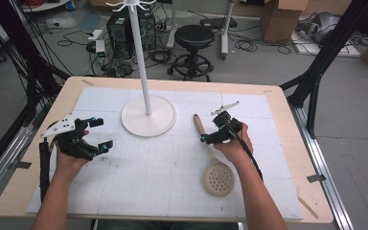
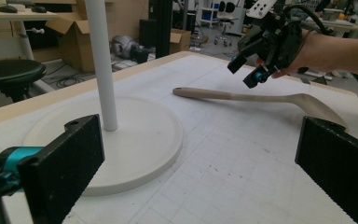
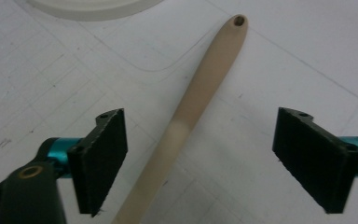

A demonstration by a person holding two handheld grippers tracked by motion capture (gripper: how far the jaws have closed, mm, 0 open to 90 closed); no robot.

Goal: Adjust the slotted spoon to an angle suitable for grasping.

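A beige slotted spoon [image 1: 218, 179] lies on the white grid mat, bowl toward me and handle pointing to the far side. My right gripper [image 1: 212, 136] hovers just over the handle with its jaws open. In the right gripper view the handle [image 3: 200, 88] runs up between the two black pads [image 3: 100, 158], touching neither. My left gripper [image 1: 100, 133] stands open at the mat's left, nothing between its jaws. The left gripper view looks past its own gripper [image 2: 200, 163] to the spoon [image 2: 261, 97] and the right gripper [image 2: 249, 70] above it.
A white stand with a round base [image 1: 148, 116] and a tall pole [image 1: 141, 62] rises at the mat's far middle, left of the spoon handle. The wooden table edge [image 1: 287, 120] frames the mat. A stool, boxes and cables lie on the floor beyond.
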